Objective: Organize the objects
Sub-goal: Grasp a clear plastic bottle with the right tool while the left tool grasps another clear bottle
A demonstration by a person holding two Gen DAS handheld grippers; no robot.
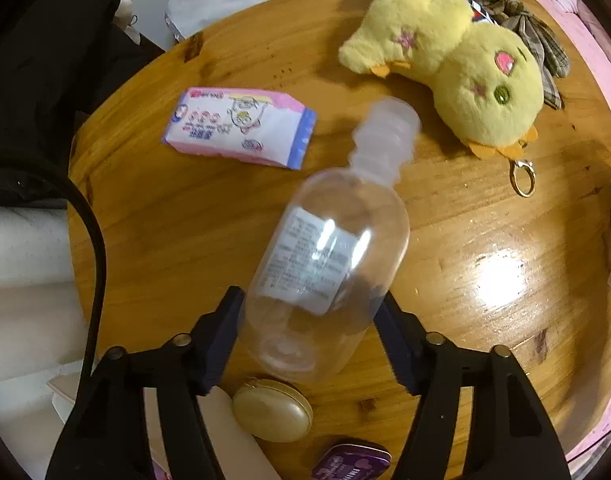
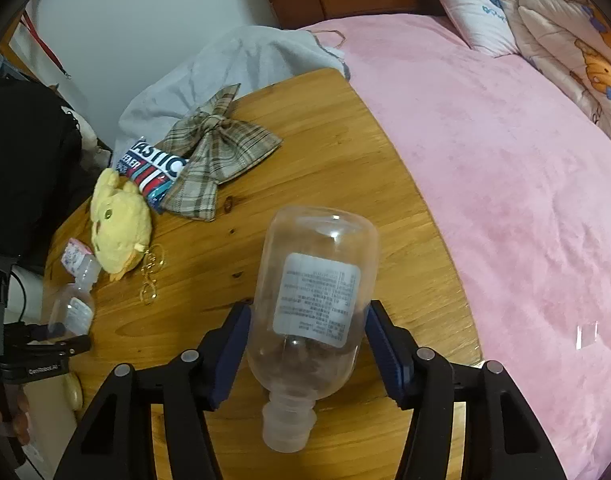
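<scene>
A clear plastic bottle (image 1: 329, 256) with a white label is gripped near its base by my left gripper (image 1: 309, 320); its cap points away over the round wooden table (image 1: 153, 248), and it looks blurred. A second clear labelled bottle (image 2: 313, 300) is held in my right gripper (image 2: 307, 320), shut on its body, with the cap end toward the camera and the base pointing away. In the right wrist view, the left gripper (image 2: 53, 336) and its bottle (image 2: 75, 304) appear at the table's left edge.
On the table lie a pink tissue pack (image 1: 241, 132), a yellow plush (image 1: 457, 60) with a key ring (image 1: 523, 178), a plaid bow (image 2: 213, 152), a snack packet (image 2: 153, 168), a gold compact (image 1: 271, 410) and a purple tin (image 1: 351, 464). A pink bed (image 2: 505, 160) borders the table.
</scene>
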